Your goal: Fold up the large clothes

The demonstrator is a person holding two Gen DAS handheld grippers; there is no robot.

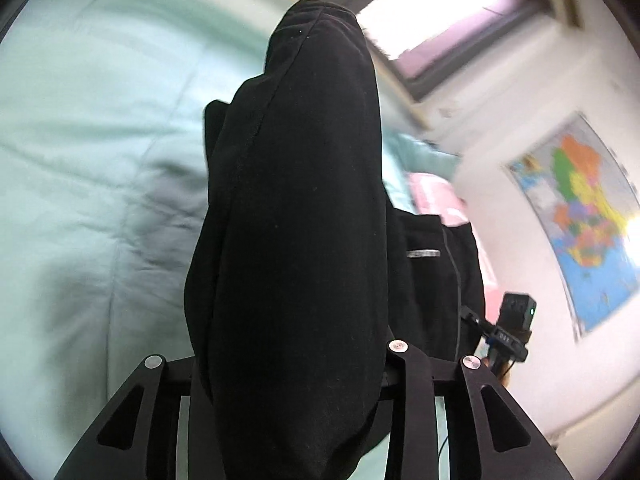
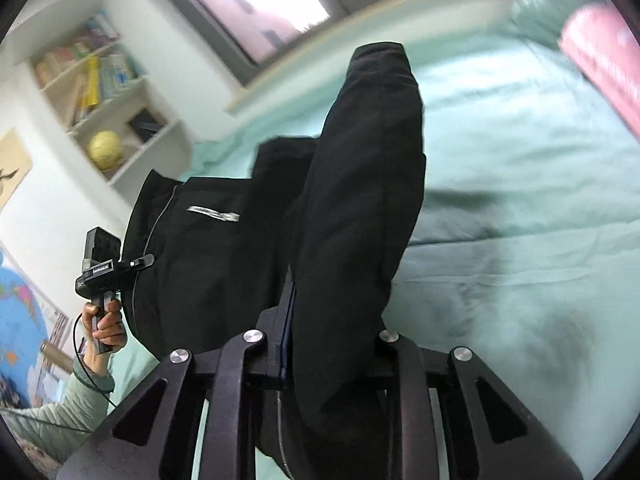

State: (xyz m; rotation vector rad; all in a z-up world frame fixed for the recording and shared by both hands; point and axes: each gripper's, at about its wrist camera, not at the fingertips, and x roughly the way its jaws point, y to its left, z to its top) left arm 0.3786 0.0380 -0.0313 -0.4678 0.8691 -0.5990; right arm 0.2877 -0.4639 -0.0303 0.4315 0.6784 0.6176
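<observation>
A large black garment (image 1: 304, 200) with a silver logo and grey piping hangs lifted above a mint-green bed sheet (image 1: 80, 160). In the left wrist view a thick fold of it runs up between the jaws of my left gripper (image 1: 292, 368), which is shut on it; cloth hides the fingertips. The right wrist view shows another fold of the garment (image 2: 360, 200) clamped in my right gripper (image 2: 332, 344), its tips covered too. The rest of the cloth spans between both grippers. The other gripper appears in each view: the right one (image 1: 514, 328), and the left one (image 2: 100, 268) held by a hand (image 2: 106, 326).
The green sheet (image 2: 520, 160) stretches wide under the garment. A pink pillow (image 2: 600, 60) lies at the bed's far end. A window (image 1: 440, 20) runs behind the bed, a colourful map (image 1: 580, 216) hangs on the wall, and a bookshelf (image 2: 100, 92) stands at one side.
</observation>
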